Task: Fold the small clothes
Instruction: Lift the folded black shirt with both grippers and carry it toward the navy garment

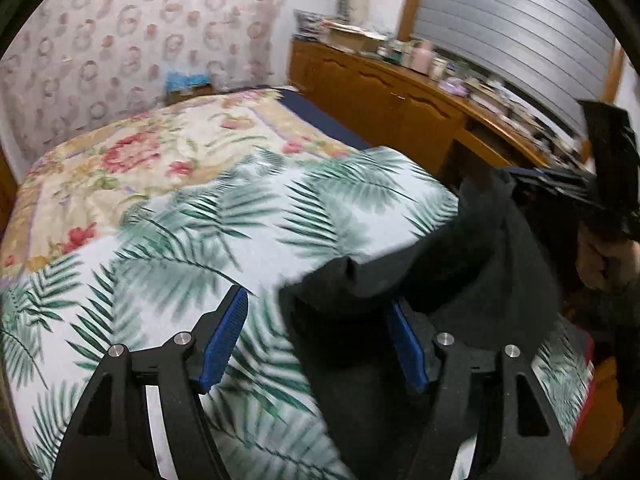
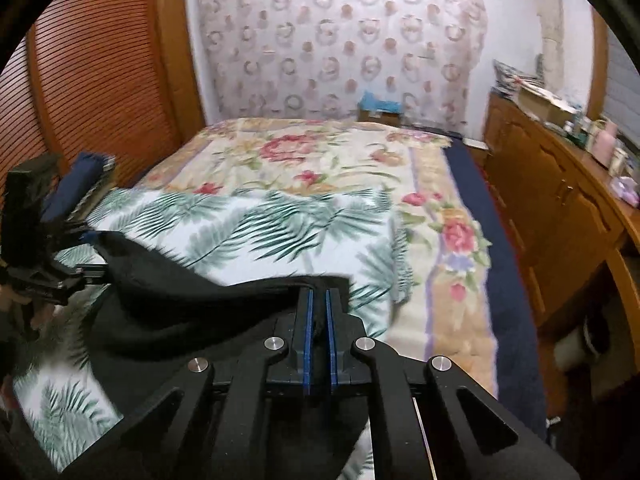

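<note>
Your bed (image 2: pixel 464 184) carries a floral quilt (image 2: pixel 304 152) and, nearer, a palm-leaf sheet (image 1: pixel 192 240). Patterned curtain (image 2: pixel 340 40) behind; cluttered wooden sideboard (image 1: pixel 400 96) along one side; louvred wooden door (image 2: pixel 92 80) on the other.

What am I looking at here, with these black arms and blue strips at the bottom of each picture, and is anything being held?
These are two hand-held tongs, each with a camera looking along its fingers. One picture looks out from the left tongs: the blue-padded fingers stand apart, with the black cloth garment lying between them, not pinched. The other looks out from the right tongs: those are closed on an edge of the same garment. The garment rests on a white palm-leaf print sheet spread over a floral bedspread. The person's hand shows at the right edge of the left-tongs picture.
</note>
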